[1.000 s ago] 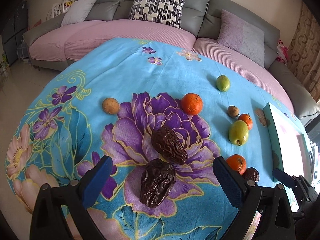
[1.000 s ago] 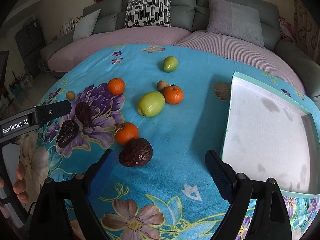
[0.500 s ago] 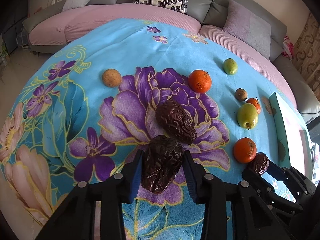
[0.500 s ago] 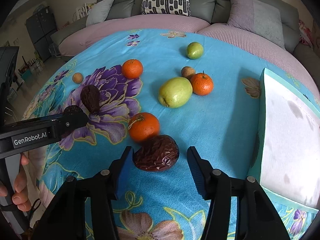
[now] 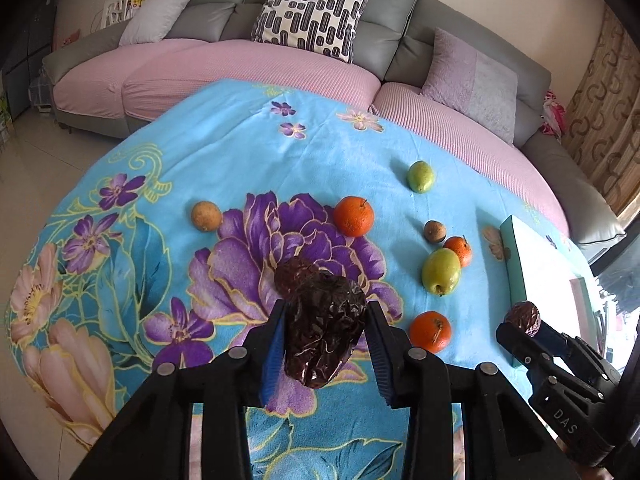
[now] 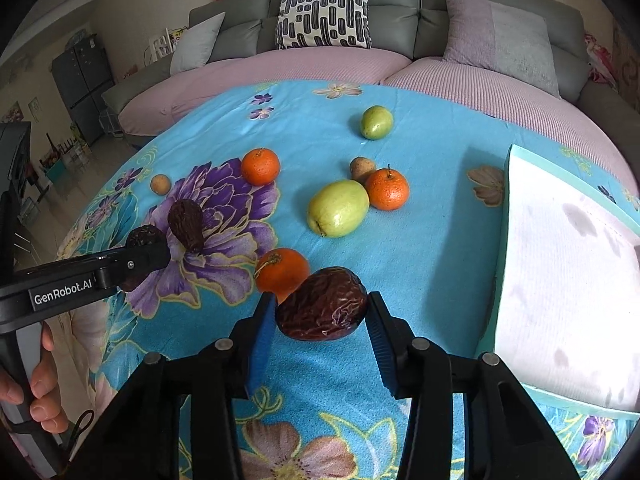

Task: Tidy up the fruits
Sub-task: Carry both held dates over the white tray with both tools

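Left gripper [image 5: 326,330] clamped; right gripper [image 6: 320,314] fingers [image 6: 262,330] closing, both angled down.

Both claws closed on dates [image 5: 325,326], lifting them.

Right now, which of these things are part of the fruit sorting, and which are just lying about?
Part of the job:
- dates: one in the left hand-held gripper, one in the right hand-held gripper, whose jaws are closing
- oranges
- green fruits
- tray

Just lying about:
- sofa
- patterned cushion
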`<act>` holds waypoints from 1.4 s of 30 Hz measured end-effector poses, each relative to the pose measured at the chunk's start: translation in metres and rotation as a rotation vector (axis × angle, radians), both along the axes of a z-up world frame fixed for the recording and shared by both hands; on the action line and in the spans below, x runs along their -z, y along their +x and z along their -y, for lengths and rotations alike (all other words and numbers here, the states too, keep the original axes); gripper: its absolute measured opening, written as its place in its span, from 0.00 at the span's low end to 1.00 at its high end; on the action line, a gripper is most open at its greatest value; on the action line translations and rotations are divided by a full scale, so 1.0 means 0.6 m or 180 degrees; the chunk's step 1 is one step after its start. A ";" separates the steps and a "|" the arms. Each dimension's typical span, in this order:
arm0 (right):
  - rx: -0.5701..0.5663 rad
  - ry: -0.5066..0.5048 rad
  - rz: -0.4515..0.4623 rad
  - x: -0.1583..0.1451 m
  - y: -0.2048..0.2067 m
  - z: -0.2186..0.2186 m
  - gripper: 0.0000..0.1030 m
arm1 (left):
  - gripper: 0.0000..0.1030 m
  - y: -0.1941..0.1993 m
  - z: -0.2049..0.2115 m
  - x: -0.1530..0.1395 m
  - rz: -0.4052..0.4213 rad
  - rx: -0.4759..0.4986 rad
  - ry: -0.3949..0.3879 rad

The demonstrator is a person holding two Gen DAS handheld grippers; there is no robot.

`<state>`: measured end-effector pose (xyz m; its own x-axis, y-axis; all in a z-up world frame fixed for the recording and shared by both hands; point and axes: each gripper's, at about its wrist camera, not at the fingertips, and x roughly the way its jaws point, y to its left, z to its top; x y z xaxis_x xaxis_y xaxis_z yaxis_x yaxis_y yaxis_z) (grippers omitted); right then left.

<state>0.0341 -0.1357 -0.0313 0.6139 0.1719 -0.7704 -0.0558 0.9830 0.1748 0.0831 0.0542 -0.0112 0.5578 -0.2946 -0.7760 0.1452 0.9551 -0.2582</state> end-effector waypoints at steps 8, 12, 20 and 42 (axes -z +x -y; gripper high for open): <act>0.0598 0.0043 0.0258 -0.066 0.004 0.105 0.46 | 0.39 0.016 0.088 -0.053 0.0197 0.0312 0.0062; 0.0927 0.0018 0.0245 -0.074 0.006 0.170 0.46 | 0.39 0.028 0.157 -0.064 0.0231 0.0527 0.0125; 0.1610 -0.0015 0.0094 -0.057 -0.018 0.325 0.46 | 0.39 0.030 0.305 -0.071 0.0311 0.0980 0.0241; 0.2563 0.0031 -0.0353 0.026 -0.131 0.505 0.46 | 0.39 0.000 0.553 0.052 0.0022 0.1706 0.0514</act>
